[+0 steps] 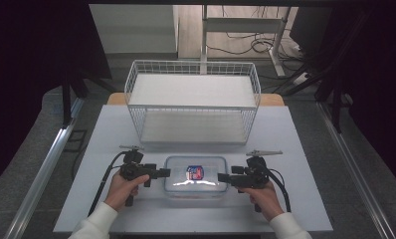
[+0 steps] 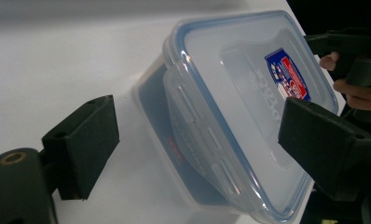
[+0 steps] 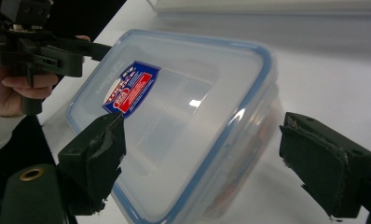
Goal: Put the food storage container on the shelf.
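Lidded container [image 1: 196, 178] between left gripper [image 1: 162, 173], right gripper [image 1: 222, 177]; jaws apart; contact unclear.

Glossy clear plastic container [image 1: 196, 177]

one clear box [image 1: 196, 175] with one lid [image 2: 249, 93] and one label [image 3: 130, 88]. one wire rack [image 1: 192, 101] with two shelves. two grippers: left gripper [image 1: 158, 173] and right gripper [image 1: 226, 178]. two hands. one table [image 1: 295, 149].

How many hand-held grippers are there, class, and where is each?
2. The left hand-held gripper sits at the plastic container's left end; the right hand-held gripper at its right end.
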A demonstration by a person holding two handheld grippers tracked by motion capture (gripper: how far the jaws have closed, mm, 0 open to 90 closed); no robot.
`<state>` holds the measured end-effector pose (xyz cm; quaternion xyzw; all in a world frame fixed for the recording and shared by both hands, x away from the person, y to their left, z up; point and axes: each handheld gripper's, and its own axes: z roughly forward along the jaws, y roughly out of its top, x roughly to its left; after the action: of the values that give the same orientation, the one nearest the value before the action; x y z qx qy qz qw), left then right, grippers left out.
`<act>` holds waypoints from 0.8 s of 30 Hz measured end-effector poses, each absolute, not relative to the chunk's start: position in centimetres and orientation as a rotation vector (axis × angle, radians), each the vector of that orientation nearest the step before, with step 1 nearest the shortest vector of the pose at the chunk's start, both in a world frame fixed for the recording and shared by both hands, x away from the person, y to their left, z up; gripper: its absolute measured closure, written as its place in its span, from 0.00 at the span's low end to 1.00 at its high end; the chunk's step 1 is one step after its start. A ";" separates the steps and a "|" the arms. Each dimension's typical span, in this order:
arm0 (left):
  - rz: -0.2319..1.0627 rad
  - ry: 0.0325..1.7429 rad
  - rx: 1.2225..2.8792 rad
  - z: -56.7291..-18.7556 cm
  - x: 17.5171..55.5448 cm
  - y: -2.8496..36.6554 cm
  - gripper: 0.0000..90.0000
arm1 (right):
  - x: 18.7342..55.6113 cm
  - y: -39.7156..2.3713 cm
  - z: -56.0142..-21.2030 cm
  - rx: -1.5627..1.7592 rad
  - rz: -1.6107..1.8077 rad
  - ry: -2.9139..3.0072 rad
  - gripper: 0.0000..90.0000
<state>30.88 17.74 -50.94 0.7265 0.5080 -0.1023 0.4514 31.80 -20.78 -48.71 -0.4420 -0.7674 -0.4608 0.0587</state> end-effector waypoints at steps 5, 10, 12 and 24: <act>-0.304 1.251 1.789 -51.5 31.0 17.5 0.15 | 32.3 -20.3 -49.4 -1.344 -1.353 -2.305 0.15; -0.334 1.263 1.780 -52.0 31.1 17.3 0.16 | 32.9 -20.0 -50.0 -1.369 -1.311 -2.260 0.13; -0.356 1.267 1.770 -52.3 31.2 17.2 0.16 | 33.0 -20.0 -50.3 -1.367 -1.291 -2.253 0.13; -0.431 1.248 1.735 -52.3 30.9 16.8 0.32 | 33.3 -20.4 -50.4 -1.373 -1.273 -2.178 0.33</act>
<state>30.91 16.76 -52.33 0.7057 0.5075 -0.1754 0.4623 33.30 -20.41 -50.37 -0.4737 -0.7514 -0.4393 0.1343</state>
